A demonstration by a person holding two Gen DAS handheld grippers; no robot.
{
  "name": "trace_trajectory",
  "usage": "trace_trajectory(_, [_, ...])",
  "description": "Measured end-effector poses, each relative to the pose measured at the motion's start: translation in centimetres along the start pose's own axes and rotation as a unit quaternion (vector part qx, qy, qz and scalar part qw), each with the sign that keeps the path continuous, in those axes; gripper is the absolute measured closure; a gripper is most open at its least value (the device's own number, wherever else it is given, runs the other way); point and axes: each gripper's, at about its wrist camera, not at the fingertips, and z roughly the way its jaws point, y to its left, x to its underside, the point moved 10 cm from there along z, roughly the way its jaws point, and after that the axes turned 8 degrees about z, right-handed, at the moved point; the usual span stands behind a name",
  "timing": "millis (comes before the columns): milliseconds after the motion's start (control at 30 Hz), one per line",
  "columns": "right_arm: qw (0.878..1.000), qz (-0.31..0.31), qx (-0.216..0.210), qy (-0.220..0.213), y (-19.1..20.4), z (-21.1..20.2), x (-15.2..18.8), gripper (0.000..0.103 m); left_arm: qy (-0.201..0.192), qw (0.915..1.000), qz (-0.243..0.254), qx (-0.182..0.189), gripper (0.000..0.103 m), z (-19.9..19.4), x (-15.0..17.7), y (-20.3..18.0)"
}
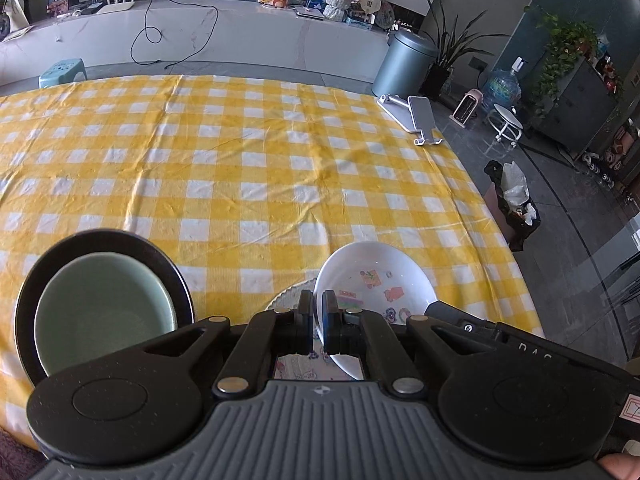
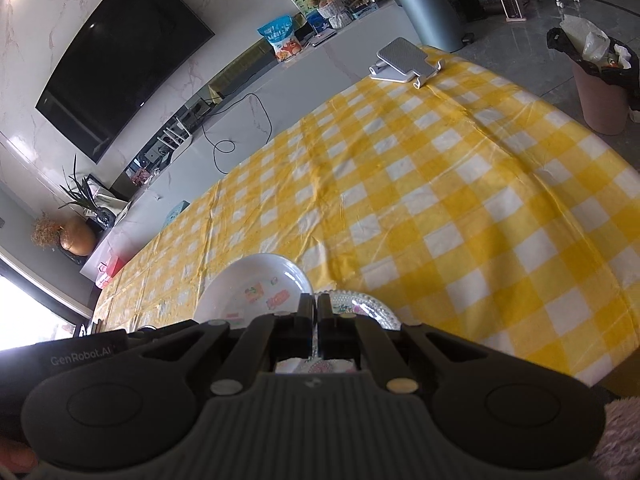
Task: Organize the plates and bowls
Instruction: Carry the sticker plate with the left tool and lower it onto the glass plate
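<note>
The table under its yellow-and-white checked cloth takes up most of what I see, running from just under my hands to the far edge, where a grey phone stand sits at the far right corner. Beyond the far edge a pale counter runs along the wall.

On the near left of the table a black plate lies flat with a pale green bowl sitting inside it, well clear of both my tools.

Just right of that, close in front of me, is the white bowl with cartoon stickers printed inside; it is tilted, its far rim raised off the cloth. My left gripper is clenched on the bowl's near-left rim, one finger on the inside wall and one on the outside.

Beneath and beside the white bowl is a clear glass plate with a beaded rim, only partly visible. My right gripper is clamped on the near edge of that glass plate, fingers pressed together with the rim between them. From the right-hand camera the white bowl lies just left of the glass plate, overlapping it.

My thumb shows at the lower right corner of the left view.
</note>
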Motion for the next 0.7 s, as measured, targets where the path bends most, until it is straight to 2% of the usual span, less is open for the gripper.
trace_trajectory(300, [1.000, -0.015, 0.013, 0.020, -1.6, 0.1, 1.5, 0.103, 0.014, 0.9992, -0.037, 0.009, 0.100, 0.7, 3.2, 0.2])
trace_trajectory(700, [0.999, -0.021, 0.028, 0.034, -1.9, 1.5, 2.0, 0.102, 0.030, 0.9980, -0.054, -0.015, 0.100, 2.5, 5.0, 1.0])
